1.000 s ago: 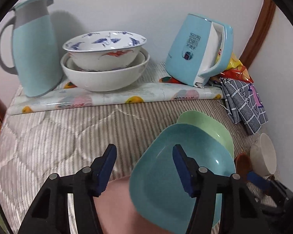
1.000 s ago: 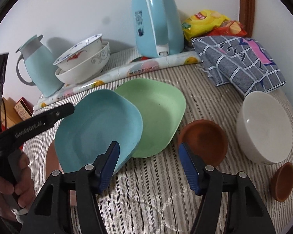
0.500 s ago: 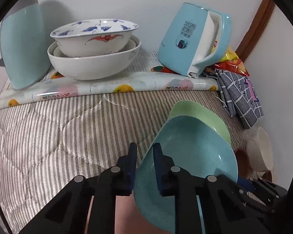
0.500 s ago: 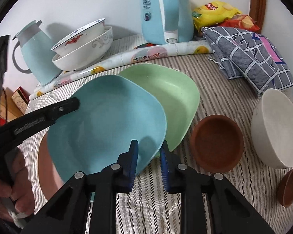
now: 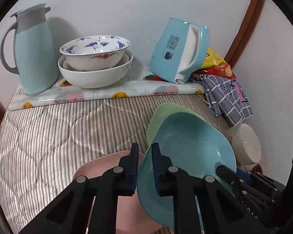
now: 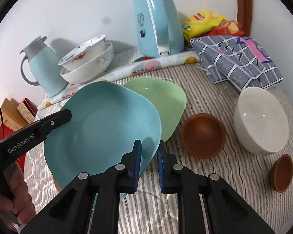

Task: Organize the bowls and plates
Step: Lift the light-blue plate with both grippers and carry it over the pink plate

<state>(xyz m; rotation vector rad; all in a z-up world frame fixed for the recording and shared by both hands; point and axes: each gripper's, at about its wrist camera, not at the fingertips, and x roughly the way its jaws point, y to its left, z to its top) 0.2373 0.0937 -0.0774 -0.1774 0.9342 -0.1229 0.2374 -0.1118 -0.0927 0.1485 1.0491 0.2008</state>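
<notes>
Since one second ago, both grippers have been closed from a wide spread onto the rim of the blue plate [image 5: 191, 148], and the plate has been tilted up off the stack.

Through the left wrist camera, the left gripper [image 5: 145, 165] is seen pinching the near left edge of the blue plate, one finger on each face. The plate is held tilted, its far edge overlapping the green plate [image 5: 162, 115] lying on the striped quilted cover [image 5: 54, 134]. A pink plate [image 5: 107, 163] is seen beneath the gripper. The right gripper's black fingers [image 5: 226, 172] are seen reaching the plate's right rim. A white bowl [image 5: 246, 144] is placed to the right, near the wall. At the back, two stacked bowls [image 5: 95, 62] are set between a blue jug [image 5: 33, 54] and a blue kettle [image 5: 177, 52], beside a checked cloth [image 5: 226, 95] and snack bags [image 5: 214, 62].

Through the right wrist camera, the right gripper [image 6: 148, 163] is seen pinching the near right edge of the blue plate [image 6: 101, 128], one finger inside and one outside the rim. The left gripper [image 6: 66, 115] is seen clamped on the opposite edge, held by the person's hand [image 6: 17, 200]. The green plate [image 6: 164, 101] is partly covered by the blue one. A brown bowl [image 6: 203, 134] is placed just beside the green plate, the white bowl [image 6: 261, 120] to its right, and a small brown dish [image 6: 281, 172] is propped on edge nearer the camera.
</notes>
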